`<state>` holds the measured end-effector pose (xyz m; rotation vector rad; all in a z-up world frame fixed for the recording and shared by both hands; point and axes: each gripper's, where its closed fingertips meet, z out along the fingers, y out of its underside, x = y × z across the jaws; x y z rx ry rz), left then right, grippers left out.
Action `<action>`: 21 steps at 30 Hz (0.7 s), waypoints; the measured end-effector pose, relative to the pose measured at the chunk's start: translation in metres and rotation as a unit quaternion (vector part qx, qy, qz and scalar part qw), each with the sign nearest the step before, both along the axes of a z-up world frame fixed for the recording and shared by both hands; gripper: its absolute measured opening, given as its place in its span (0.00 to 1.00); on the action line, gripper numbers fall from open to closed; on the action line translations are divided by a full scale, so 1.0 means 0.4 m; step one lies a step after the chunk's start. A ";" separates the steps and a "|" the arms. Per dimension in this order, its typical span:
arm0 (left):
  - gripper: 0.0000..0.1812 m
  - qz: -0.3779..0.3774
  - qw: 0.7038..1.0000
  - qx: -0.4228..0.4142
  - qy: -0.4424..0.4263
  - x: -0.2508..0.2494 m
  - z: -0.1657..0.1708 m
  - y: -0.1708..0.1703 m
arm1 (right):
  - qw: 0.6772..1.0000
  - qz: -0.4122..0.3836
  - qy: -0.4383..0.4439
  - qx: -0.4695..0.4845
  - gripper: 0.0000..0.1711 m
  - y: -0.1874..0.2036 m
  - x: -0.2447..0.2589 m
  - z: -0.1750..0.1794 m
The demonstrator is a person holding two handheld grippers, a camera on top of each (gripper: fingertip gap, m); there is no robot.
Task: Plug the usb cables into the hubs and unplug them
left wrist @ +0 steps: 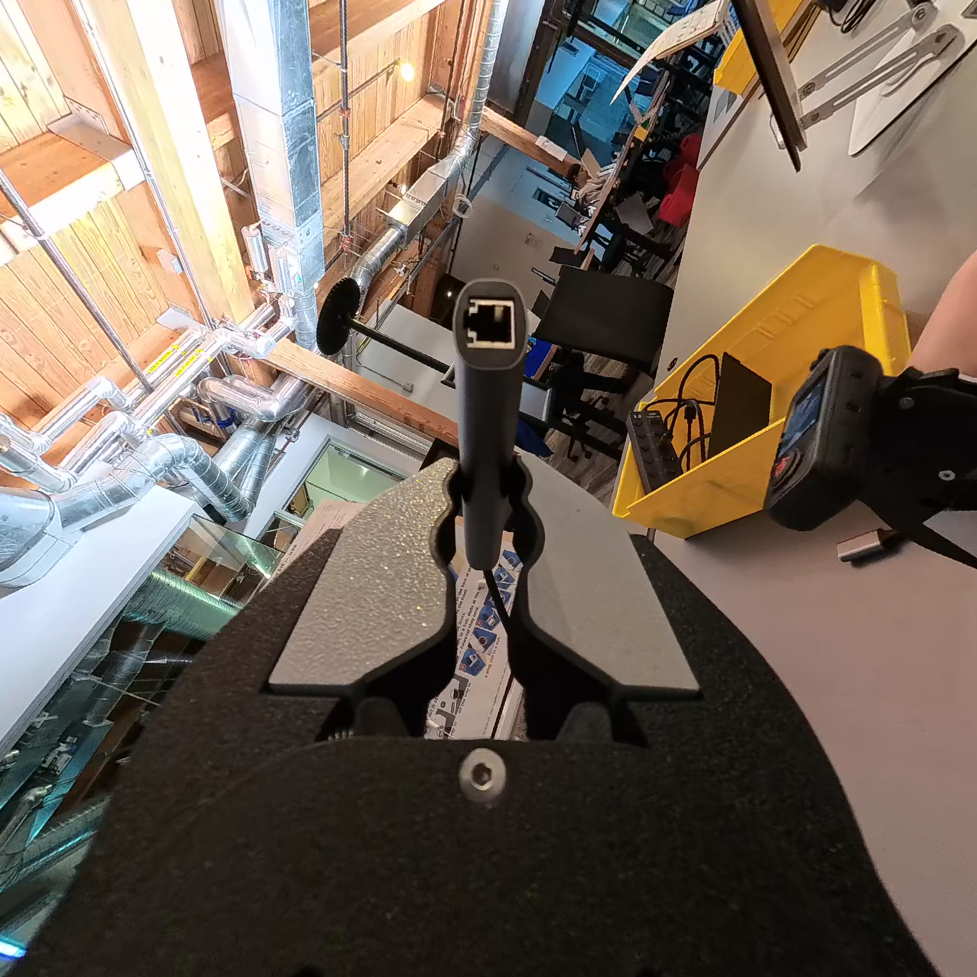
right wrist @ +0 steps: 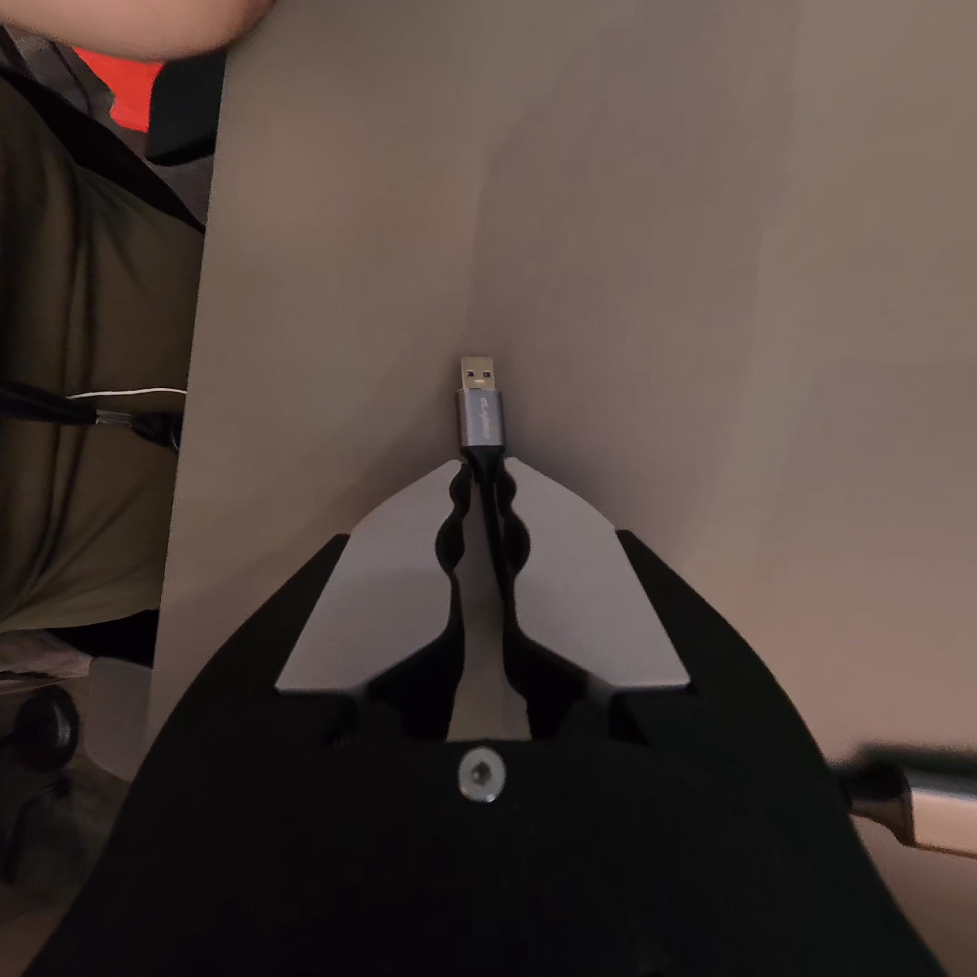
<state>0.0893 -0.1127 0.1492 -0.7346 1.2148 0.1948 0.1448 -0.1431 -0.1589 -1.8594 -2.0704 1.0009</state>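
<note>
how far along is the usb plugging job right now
Done: both parts are picked up. The left gripper is shut on a dark hub, raised with its network-port end facing away. The right gripper is shut on the USB cable just behind its grey plug, over the grey table.
In hand: bringing the two together.
Left: the plug sits in no port yet, so inserting and unplugging remain. Another hub waits in the yellow bin.

You look out on a timber ceiling [left wrist: 132,174] crossed by pale beams and silver ducts [left wrist: 296,132], with insulated pipes [left wrist: 158,465] bending beside a white wall [left wrist: 79,608]. One small lamp [left wrist: 406,70] glows among the planks. Farther off stand dark desks and chairs [left wrist: 597,328] on wood flooring. A plain grey surface [right wrist: 634,264] fills your right wrist view.
</note>
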 end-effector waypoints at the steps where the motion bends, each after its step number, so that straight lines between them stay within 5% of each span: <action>1: 0.09 0.000 1.000 -0.001 0.001 0.001 -0.001 0.001 | 1.000 -0.001 0.001 -0.009 0.06 0.000 0.000 0.000; 11: 0.09 0.017 1.000 0.001 0.016 0.004 -0.013 0.012 | 0.998 -0.016 0.056 -0.010 0.05 0.003 -0.013 0.035; 21: 0.09 0.009 1.000 0.008 0.017 0.000 -0.014 0.006 | 0.968 -0.044 0.173 0.175 0.05 0.079 -0.005 0.376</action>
